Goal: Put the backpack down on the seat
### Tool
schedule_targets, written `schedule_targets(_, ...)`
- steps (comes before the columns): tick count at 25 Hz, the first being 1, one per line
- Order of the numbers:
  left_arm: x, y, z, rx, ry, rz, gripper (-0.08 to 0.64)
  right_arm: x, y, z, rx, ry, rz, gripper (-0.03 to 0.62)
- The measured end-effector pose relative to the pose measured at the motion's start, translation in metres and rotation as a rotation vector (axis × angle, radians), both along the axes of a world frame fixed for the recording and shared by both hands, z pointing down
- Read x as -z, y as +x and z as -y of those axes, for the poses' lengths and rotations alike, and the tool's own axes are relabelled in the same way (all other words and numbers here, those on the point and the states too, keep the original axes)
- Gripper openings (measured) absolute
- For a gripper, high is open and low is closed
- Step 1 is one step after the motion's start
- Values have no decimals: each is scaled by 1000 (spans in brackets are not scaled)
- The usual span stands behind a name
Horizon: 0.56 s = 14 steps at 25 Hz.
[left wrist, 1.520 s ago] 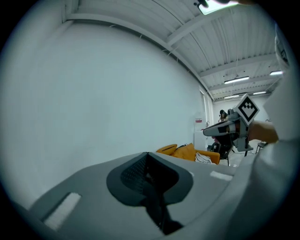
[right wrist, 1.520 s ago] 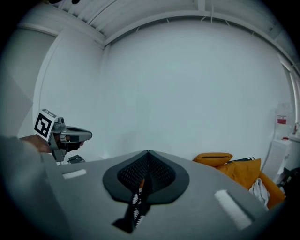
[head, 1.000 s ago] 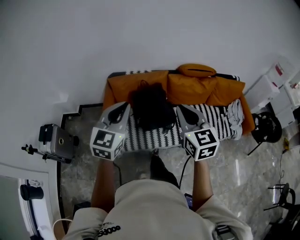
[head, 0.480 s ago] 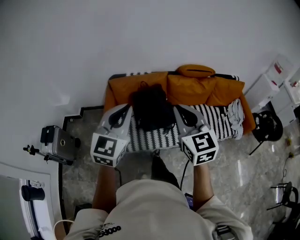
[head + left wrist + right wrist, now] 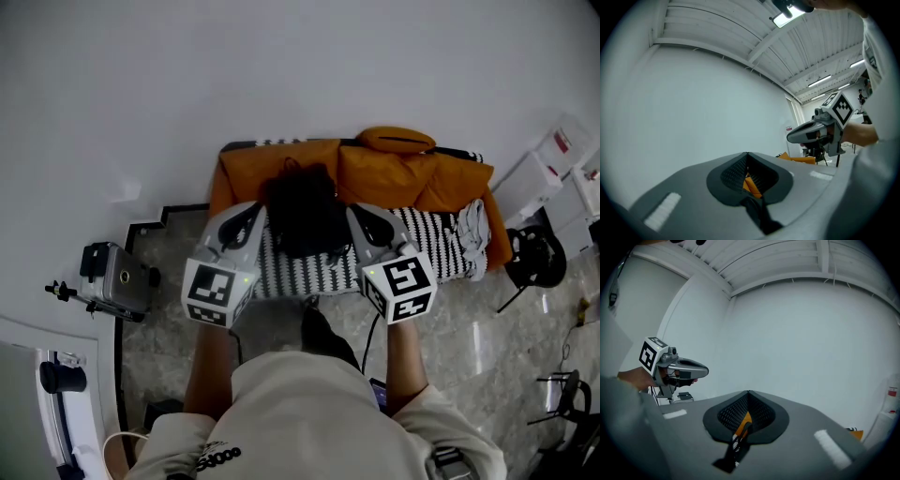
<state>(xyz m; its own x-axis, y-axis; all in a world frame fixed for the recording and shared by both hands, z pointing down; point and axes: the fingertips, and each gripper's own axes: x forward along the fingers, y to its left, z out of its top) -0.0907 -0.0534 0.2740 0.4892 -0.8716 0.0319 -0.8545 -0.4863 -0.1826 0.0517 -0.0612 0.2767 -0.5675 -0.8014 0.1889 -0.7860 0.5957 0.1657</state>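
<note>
A black backpack (image 5: 302,217) hangs between my two grippers, above the striped seat (image 5: 431,246) of a sofa with orange back cushions (image 5: 394,178). My left gripper (image 5: 253,214) is at the pack's left side and my right gripper (image 5: 361,214) at its right. In the left gripper view the left gripper (image 5: 747,154) is shut on a black strap (image 5: 759,213) that trails out below the jaws. In the right gripper view the right gripper (image 5: 749,393) is shut on a black strap with white flecks (image 5: 736,446). Whether the pack's bottom touches the seat is hidden.
A grey cloth (image 5: 472,225) lies at the sofa's right end. A camera on a small tripod (image 5: 112,277) stands on the marble floor at the left. White boxes (image 5: 534,178) and a black stool (image 5: 534,255) stand at the right. A white wall rises behind the sofa.
Both grippers have drifted slightly with the backpack still between them. The grips on the straps are unchanged.
</note>
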Motion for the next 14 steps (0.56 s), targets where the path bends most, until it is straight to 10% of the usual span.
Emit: schedule_targets(14,-22,13,28,-67,-41,-15,11,-19,10,19,-57,-34,-11,2)
